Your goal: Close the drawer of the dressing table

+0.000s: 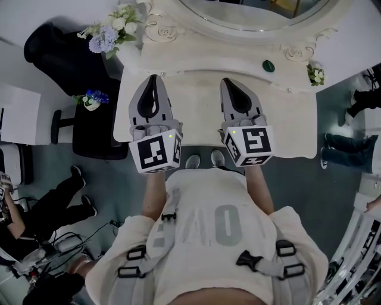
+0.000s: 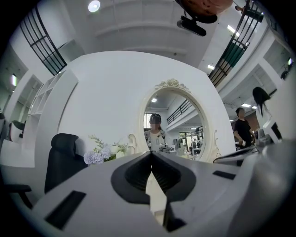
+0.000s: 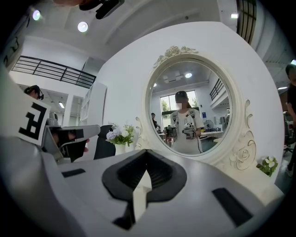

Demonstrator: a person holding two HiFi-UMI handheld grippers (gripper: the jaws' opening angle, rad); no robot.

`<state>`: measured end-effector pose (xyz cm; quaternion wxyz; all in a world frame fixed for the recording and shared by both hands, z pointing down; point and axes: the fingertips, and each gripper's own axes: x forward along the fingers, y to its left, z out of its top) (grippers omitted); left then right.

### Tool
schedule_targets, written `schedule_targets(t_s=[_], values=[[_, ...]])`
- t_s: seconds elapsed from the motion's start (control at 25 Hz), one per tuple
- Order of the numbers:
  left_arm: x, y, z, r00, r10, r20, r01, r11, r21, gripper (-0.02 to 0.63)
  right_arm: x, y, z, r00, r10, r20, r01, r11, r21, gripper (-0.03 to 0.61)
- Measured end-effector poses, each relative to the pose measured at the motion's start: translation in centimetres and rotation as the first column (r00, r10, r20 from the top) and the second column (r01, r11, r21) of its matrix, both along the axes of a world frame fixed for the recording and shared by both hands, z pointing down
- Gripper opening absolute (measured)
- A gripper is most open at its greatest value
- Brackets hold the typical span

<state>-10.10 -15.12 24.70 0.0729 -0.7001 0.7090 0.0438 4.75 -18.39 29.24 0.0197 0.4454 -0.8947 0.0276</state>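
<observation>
The white dressing table (image 1: 196,113) with its carved oval mirror (image 1: 250,12) stands right in front of me. Its drawer shows in no view; the tabletop and my body hide the front. My left gripper (image 1: 153,77) hovers over the left half of the tabletop, shut and holding nothing. My right gripper (image 1: 227,80) is beside it over the right half, also shut and bare. In the left gripper view the left gripper (image 2: 151,152) points at the mirror (image 2: 173,125). In the right gripper view the right gripper (image 3: 147,151) faces the mirror (image 3: 189,111) too.
A vase of white and lilac flowers (image 1: 113,33) stands at the table's back left, a small green object (image 1: 268,65) and a posy (image 1: 315,74) at the back right. A black chair (image 1: 71,65) is left of the table. People stand or sit at both sides.
</observation>
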Motion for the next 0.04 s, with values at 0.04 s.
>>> schedule_targets(t_s=[0.04], values=[[-0.07, -0.07, -0.09, 1.000, -0.004, -0.002, 0.004, 1.000, 0.002, 0.018, 0.03, -0.05, 0.08, 1.000, 0.000, -0.001, 0.000, 1.000, -0.001, 0.009]])
